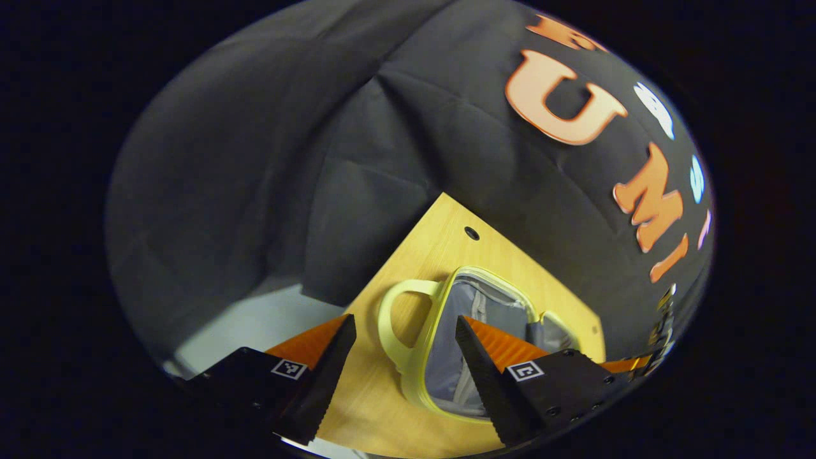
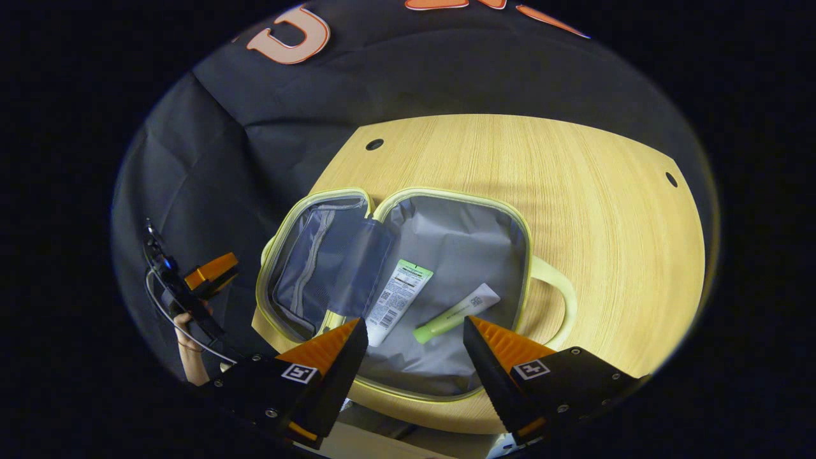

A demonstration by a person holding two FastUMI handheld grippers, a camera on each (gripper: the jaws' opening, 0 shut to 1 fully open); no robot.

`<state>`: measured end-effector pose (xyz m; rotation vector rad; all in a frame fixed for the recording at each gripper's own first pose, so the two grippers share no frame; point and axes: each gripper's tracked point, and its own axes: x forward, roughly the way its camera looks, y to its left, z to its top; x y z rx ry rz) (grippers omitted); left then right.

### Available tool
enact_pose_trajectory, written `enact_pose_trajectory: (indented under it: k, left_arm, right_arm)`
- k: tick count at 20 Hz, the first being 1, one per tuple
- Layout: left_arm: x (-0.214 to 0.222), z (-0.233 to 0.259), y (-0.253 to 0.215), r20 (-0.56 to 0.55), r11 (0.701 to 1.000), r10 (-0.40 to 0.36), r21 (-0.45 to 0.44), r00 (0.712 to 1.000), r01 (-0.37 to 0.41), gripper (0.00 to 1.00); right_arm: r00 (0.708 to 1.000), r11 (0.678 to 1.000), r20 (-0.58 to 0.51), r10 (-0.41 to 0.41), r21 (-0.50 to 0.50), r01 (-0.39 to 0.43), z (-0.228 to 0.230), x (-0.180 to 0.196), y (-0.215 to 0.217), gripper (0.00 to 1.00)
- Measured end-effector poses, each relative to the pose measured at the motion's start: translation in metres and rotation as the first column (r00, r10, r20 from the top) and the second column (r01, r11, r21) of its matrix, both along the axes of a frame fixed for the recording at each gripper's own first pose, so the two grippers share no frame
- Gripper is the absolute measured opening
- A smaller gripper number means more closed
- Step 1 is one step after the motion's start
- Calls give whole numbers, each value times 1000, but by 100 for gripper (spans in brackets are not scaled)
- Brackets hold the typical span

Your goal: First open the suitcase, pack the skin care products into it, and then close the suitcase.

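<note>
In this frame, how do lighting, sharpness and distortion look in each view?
Right gripper view: sharp and evenly lit, the table edge bowed by the fisheye, a soft shadow behind the suitcase. Left gripper view: dimmer and tilted, its fingers slightly soft.

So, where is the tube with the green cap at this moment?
In the right gripper view, the green-capped tube lies inside the open suitcase on its grey lining, just right of the larger white tube, near the handle side.

suitcase (image 2: 446, 242) open, two tubes (image 2: 398, 299) inside

Yellow-trimmed suitcase (image 2: 408, 255), grey lining; tube (image 2: 456, 313) seemingly green-capped.
</note>
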<state>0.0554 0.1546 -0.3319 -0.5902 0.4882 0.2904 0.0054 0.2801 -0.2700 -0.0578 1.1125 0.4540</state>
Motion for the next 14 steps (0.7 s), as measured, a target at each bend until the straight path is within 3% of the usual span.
enact_pose_trajectory:
  k: [4,7,11,14]
  left_arm:
    - [24,-24,22,58,985,-7,-173,998,17,98]
    - [42,-29,17,153,941,-36,-327,988,85,97]
    - [55,-59,23,150,904,-13,-421,989,76,94]
    - [60,-71,29,128,897,14,-439,992,44,48]
  right_arm:
    - [999,999,-17,-36,-7,35,0,-2,-7,96]
    - [998,999,-38,-47,-26,46,-6,-7,-11,96]
    - [995,998,-82,-65,-26,63,-14,-15,-9,96]
    - [993,997,-85,-79,-23,77,-13,-14,-8,96]
